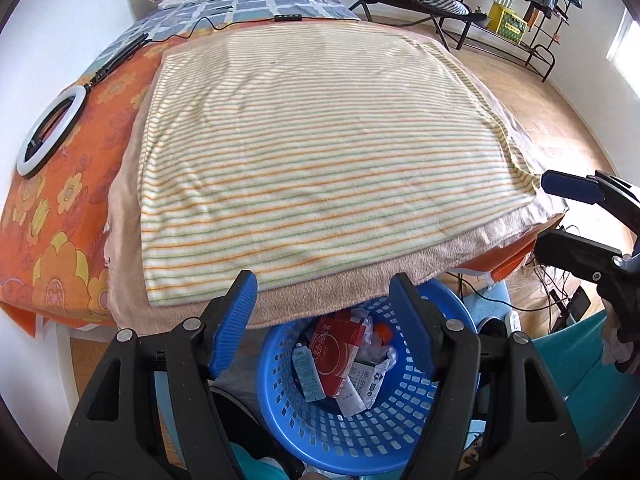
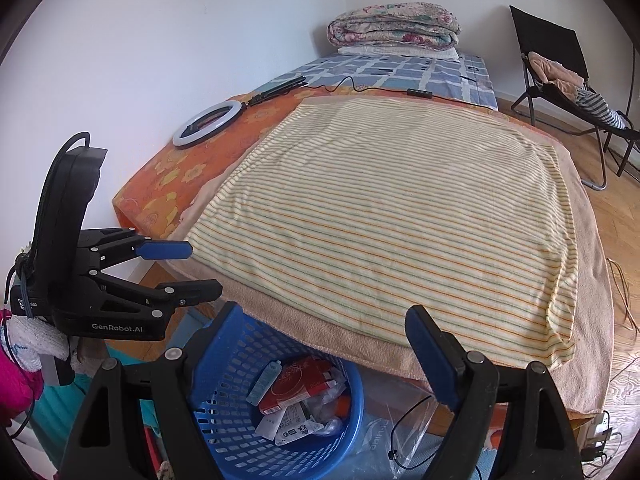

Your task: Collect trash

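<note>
A blue plastic basket [image 1: 400,432] stands on the floor at the foot of the bed and holds trash: a red box [image 1: 334,354], a small white tube [image 1: 309,374], white cartons and crumpled plastic. It also shows in the right wrist view [image 2: 224,364] with the red box [image 2: 296,388]. My left gripper [image 1: 326,320] is open and empty, just above the basket. My right gripper [image 2: 320,356] is open and empty, above the basket's right side. The left gripper shows in the right wrist view [image 2: 196,268], and the right gripper in the left wrist view [image 1: 548,212].
A striped towel [image 1: 320,160] over a beige blanket covers the bed. A ring light [image 1: 50,134] and its cable lie on the orange sheet at left. A folded quilt [image 2: 394,26] sits at the bed's far end. A black folding chair [image 2: 560,80] stands at right on the wooden floor.
</note>
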{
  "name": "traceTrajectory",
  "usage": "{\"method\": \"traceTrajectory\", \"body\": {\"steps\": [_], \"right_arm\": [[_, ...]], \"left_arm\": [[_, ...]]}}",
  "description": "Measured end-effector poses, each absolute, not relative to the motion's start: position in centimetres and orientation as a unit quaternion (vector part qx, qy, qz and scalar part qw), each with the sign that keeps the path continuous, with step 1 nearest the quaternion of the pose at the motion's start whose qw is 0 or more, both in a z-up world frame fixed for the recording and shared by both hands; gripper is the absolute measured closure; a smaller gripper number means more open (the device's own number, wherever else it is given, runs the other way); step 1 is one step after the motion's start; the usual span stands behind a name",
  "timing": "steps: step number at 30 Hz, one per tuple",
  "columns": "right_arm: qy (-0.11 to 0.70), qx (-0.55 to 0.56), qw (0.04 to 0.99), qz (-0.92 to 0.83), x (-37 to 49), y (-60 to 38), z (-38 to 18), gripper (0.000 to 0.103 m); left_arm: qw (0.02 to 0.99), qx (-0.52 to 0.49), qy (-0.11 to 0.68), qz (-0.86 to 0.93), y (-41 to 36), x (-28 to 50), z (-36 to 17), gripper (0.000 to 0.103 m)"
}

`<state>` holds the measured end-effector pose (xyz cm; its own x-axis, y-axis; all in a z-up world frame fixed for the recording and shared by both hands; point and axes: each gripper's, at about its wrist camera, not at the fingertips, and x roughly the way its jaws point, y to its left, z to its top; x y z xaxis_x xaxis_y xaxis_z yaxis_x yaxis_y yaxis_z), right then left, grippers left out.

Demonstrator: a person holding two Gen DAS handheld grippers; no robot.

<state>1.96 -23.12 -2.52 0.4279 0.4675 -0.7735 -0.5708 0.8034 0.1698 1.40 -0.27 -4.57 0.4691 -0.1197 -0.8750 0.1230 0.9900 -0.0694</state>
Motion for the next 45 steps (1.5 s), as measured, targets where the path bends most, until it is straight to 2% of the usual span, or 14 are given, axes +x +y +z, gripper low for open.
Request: {"method": "traceTrajectory", "body": {"steps": [8, 10, 13, 16, 19, 24, 27, 32, 36, 45], "right_arm": [[0.406, -0.048, 0.861, 0.304, 4.7, -23.6, 0.4, 0.018], [0.398, -0.042, 0.865, 0.303, 5.4, -23.7, 1.1, 0.018], [0.389, -0.032, 0.869, 0.304, 6.5, -23.7, 2.1, 0.017], [0.375, -0.02, 0.875, 0.305, 7.3, -23.8, 2.9, 0.009], [0.366, -0.004, 0.877, 0.31, 8.0, -23.9, 3.5, 0.007], [0.356, 0.01, 0.88, 0.313, 8.5, -24.0, 3.9, 0.007], [0.354, 0.023, 0.881, 0.314, 8.7, -24.4, 4.0, 0.001], [0.354, 0.051, 0.881, 0.31, 9.2, -25.4, 4.0, 0.0], [0.361, 0.056, 0.879, 0.307, 9.5, -25.6, 3.8, 0.0], [0.351, 0.04, 0.883, 0.309, 8.9, -25.2, 4.0, 0.0]], "left_arm": [[0.88, 0.006, 0.471, -0.061, 0.6, 4.0, -0.5, 0.03], [0.887, 0.0, 0.459, -0.058, 1.0, 4.6, 0.6, 0.024], [0.896, -0.004, 0.44, -0.056, 1.3, 5.3, 2.1, 0.021], [0.903, -0.007, 0.427, -0.058, 1.4, 5.8, 3.2, 0.021], [0.909, -0.017, 0.413, -0.058, 1.7, 6.2, 4.1, 0.021], [0.915, -0.024, 0.398, -0.055, 1.7, 6.3, 4.8, 0.021], [0.917, -0.029, 0.395, -0.053, 1.6, 6.2, 5.0, 0.02], [0.918, -0.04, 0.391, -0.048, 1.6, 6.1, 5.2, 0.02], [0.923, -0.047, 0.38, -0.045, 1.5, 5.9, 5.6, 0.012], [0.929, -0.033, 0.368, -0.035, 0.6, 5.5, 5.9, 0.01]]}}
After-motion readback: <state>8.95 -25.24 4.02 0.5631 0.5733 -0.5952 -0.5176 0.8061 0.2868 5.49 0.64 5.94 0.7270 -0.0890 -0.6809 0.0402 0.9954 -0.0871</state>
